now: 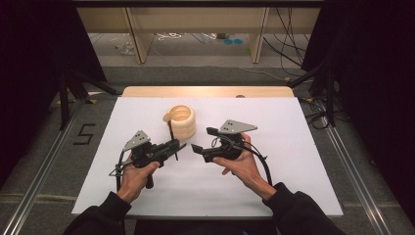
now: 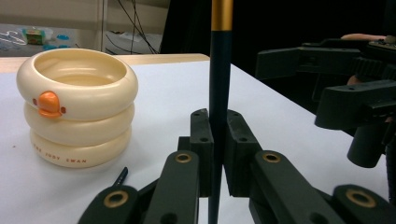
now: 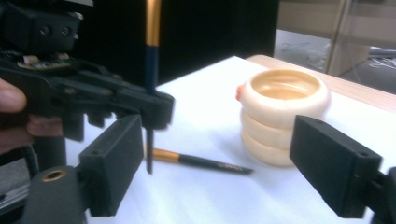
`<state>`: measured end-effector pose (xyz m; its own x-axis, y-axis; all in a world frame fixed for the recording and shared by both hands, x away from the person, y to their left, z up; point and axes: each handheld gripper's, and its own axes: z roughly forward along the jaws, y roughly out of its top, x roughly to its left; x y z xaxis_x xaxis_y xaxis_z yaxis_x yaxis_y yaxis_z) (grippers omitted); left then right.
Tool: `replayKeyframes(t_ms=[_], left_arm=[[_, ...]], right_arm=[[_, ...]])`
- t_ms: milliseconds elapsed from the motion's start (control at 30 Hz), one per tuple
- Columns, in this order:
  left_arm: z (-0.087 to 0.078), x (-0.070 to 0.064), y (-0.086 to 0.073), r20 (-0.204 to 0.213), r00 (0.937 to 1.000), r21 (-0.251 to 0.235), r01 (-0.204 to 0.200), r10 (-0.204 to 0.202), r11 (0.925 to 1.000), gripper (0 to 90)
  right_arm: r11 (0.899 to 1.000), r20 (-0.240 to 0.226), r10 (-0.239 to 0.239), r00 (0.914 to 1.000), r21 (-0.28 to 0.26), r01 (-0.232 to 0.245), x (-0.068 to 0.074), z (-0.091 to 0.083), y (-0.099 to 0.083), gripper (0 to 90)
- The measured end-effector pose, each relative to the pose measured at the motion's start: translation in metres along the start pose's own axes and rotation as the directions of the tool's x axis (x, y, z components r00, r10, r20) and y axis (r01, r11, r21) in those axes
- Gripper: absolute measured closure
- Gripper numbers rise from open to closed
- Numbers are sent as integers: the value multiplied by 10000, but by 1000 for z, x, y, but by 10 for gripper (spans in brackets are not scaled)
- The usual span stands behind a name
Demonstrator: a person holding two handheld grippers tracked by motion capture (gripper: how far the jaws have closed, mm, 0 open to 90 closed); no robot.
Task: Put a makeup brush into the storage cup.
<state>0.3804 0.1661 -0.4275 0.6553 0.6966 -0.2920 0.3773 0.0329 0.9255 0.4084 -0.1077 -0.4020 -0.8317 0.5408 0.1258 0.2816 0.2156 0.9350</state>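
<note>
Left gripper view: left gripper (image 2: 218, 154) clenched on a dark makeup brush handle with gold ferrule (image 2: 219, 70), held upright just off the duck-faced cream holder (image 2: 77, 107), which stands toward the far edge of the white worktop (image 1: 293, 161). Right gripper (image 3: 219, 158) released, jaws spread, facing it; second brush (image 3: 201, 162) lies flat by the holder. Risk: the narrow pinch lets the handle pivot, so it clips the holder's rim and tips it.

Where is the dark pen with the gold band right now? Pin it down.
The pen stands upright, clamped between the left gripper's jaws, just right of the cream ringed holder in the left gripper view. A second pen lies flat on the white table.
</note>
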Motion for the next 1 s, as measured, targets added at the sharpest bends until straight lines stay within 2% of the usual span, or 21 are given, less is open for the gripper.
replayKeyframes(t_ms=[100,267,467,733,1000], left_arm=[[0,1,1,-20,10000,-45,14,-14,10000,833],[0,4,3,-143,9999,-100,12,-14,9999,833],[1,8,7,-311,9995,-230,-108,101,9997,833],[2,17,14,-590,9981,-404,-190,166,9990,833],[2,23,18,-745,9972,-565,-144,102,9983,833]], right_arm=[[10000,72,-10,10000,2,10,-4,-8,-3,163],[10000,516,-51,9987,42,49,-11,-21,-9,164],[9998,749,-129,9971,169,116,-14,-35,-15,165],[9998,1049,-3,9945,197,-17,-19,-52,-26,162],[9995,1290,47,9916,315,-88,-23,-69,-36,163]])
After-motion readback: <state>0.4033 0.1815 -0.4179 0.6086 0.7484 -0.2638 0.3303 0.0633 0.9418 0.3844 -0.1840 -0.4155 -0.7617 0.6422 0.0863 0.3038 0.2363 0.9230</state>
